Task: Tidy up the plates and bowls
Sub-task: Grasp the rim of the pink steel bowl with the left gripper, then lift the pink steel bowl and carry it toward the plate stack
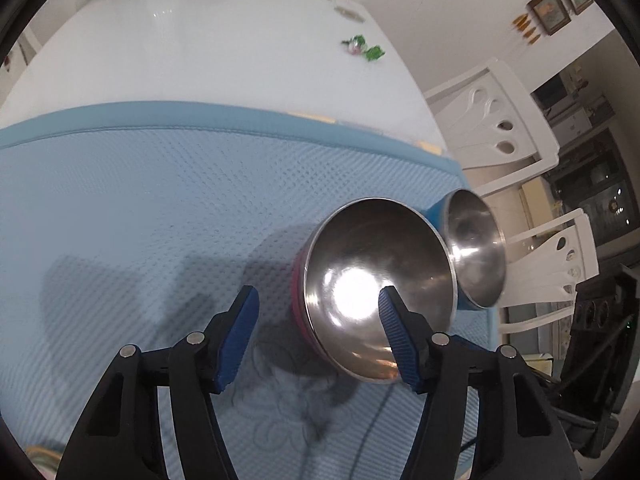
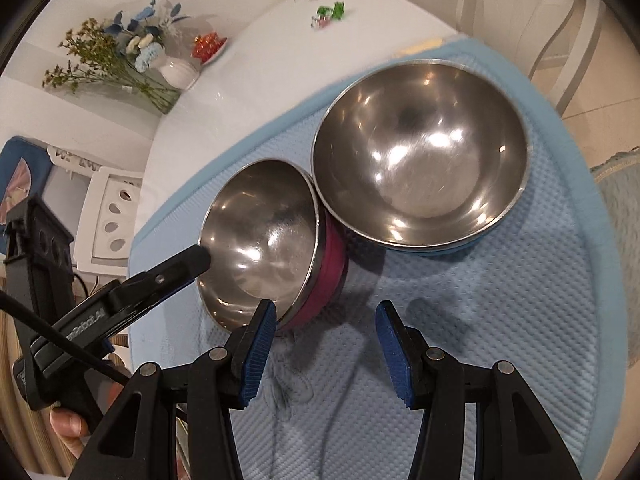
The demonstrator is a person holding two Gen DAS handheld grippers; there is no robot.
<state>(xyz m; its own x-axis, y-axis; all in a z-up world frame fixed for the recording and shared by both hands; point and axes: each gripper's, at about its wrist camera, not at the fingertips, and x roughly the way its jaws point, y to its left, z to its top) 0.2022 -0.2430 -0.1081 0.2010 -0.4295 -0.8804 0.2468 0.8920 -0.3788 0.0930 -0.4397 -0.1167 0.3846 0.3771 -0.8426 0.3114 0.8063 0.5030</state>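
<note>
A steel bowl with a pink outside stands tilted on the blue mat, leaning toward a larger steel bowl with a blue outside. My left gripper is open; its right finger is inside the pink bowl and its left finger is outside, so the jaws straddle the rim without closing on it. It also shows in the right wrist view at the pink bowl's rim. My right gripper is open and empty, just in front of the pink bowl.
The mat lies on a white table. A vase of flowers, a red dish and green candy wrappers sit farther back. White chairs stand beside the table.
</note>
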